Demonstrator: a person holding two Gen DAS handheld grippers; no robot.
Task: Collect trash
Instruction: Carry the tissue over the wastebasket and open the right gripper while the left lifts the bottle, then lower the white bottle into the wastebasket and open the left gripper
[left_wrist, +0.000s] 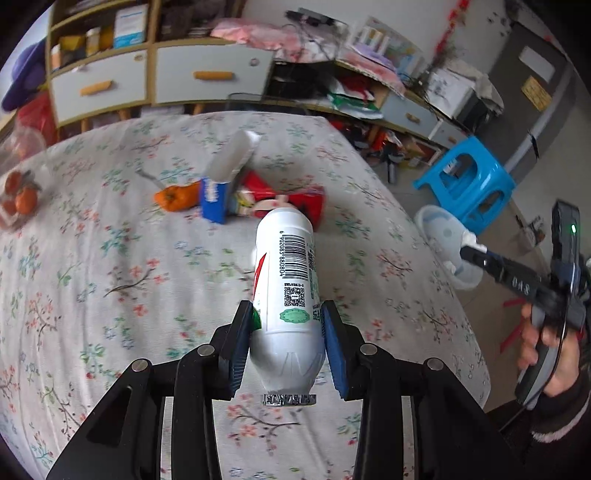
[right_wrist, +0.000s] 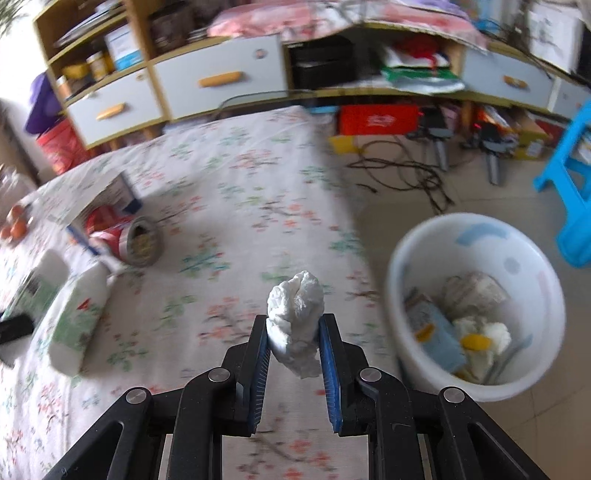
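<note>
The inside of the white bin (right_wrist: 476, 306) is shown only by the right wrist view: tissue, a light blue carton and yellow scraps are seen in it. In the left wrist view only the bin's rim is glimpsed, behind the right gripper (left_wrist: 471, 243), along with the hand (left_wrist: 546, 347) on that gripper's handle.

A white bottle (left_wrist: 286, 291) is clamped crosswise by the left gripper (left_wrist: 288, 314), foil cap toward the camera, base pointed away, held above the floral bedsheet (left_wrist: 110, 277). A crumpled white tissue (right_wrist: 297, 321) is pinched by the right gripper (right_wrist: 293, 325), sticking up past the pads, just beside the bin's near-left side, over the sheet's edge.

Beyond the bottle, a red wrapper (left_wrist: 306, 201), a blue-and-white box (left_wrist: 214, 199) and an orange peel (left_wrist: 175, 197) are left on the sheet. Right of the bin a blue stool (left_wrist: 469, 181) is seen; cables (right_wrist: 406, 173) are strewn on the floor behind the bin. Nothing is seen between the tissue and the bin.
</note>
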